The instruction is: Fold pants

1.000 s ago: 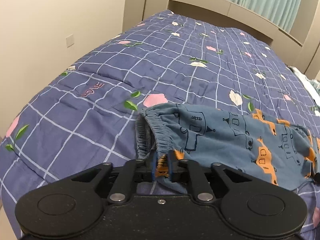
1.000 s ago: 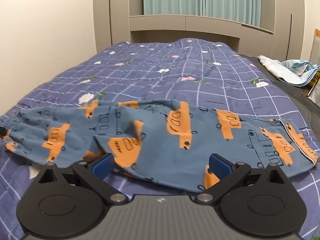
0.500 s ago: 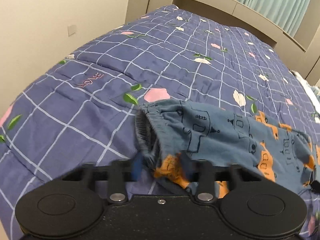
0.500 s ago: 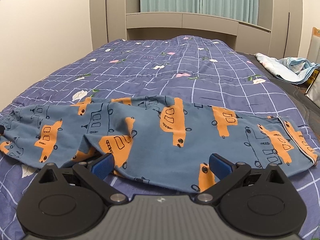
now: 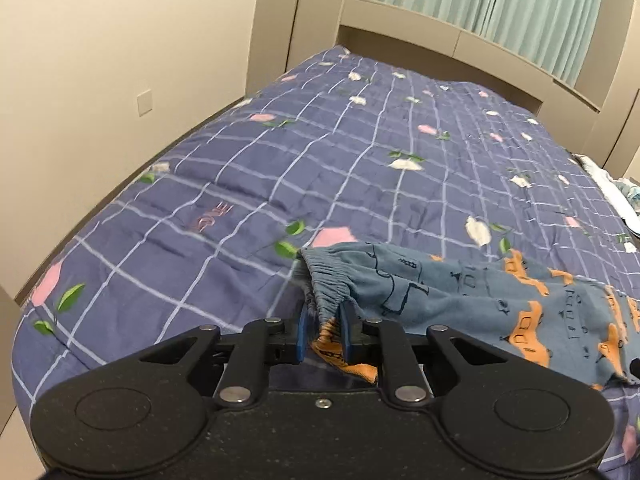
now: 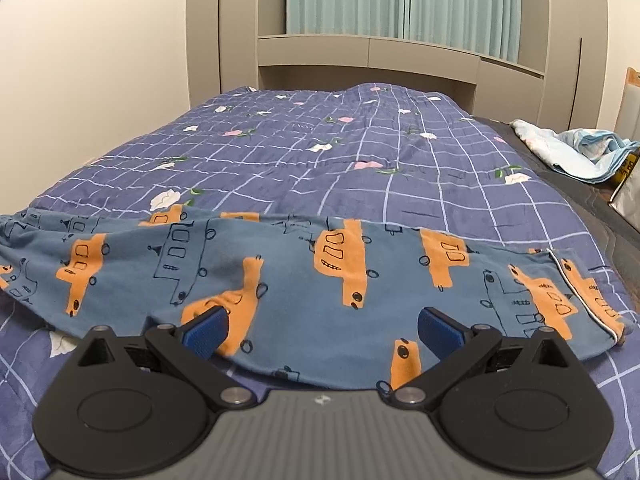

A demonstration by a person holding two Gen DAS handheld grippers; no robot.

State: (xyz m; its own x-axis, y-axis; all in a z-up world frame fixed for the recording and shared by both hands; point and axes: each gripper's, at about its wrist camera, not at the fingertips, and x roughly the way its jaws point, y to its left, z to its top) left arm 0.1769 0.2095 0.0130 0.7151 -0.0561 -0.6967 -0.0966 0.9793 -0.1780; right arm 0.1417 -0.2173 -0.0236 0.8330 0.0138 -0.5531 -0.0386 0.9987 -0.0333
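Note:
Blue pants with orange vehicle prints (image 6: 304, 276) lie across the near end of the bed, waistband to the left and leg cuffs (image 6: 580, 292) to the right. In the left wrist view the pants (image 5: 480, 300) stretch off to the right. My left gripper (image 5: 324, 334) is shut on the elastic waistband (image 5: 326, 280), which bunches up between the blue pads. My right gripper (image 6: 320, 330) is open, its blue pads (image 6: 206, 330) resting over the near edge of the pants around mid-length, holding nothing.
The bed carries a blue checked quilt with flower prints (image 6: 320, 160). A wall (image 5: 100, 80) runs along the bed's left side. A crumpled light blue cloth (image 6: 576, 152) lies at the right edge. Headboard and curtains (image 6: 400, 0) stand at the far end.
My left gripper opened briefly half a second ago and is shut on the waistband again, now slightly lifted. My right gripper stayed open and crept a little forward over the pants.

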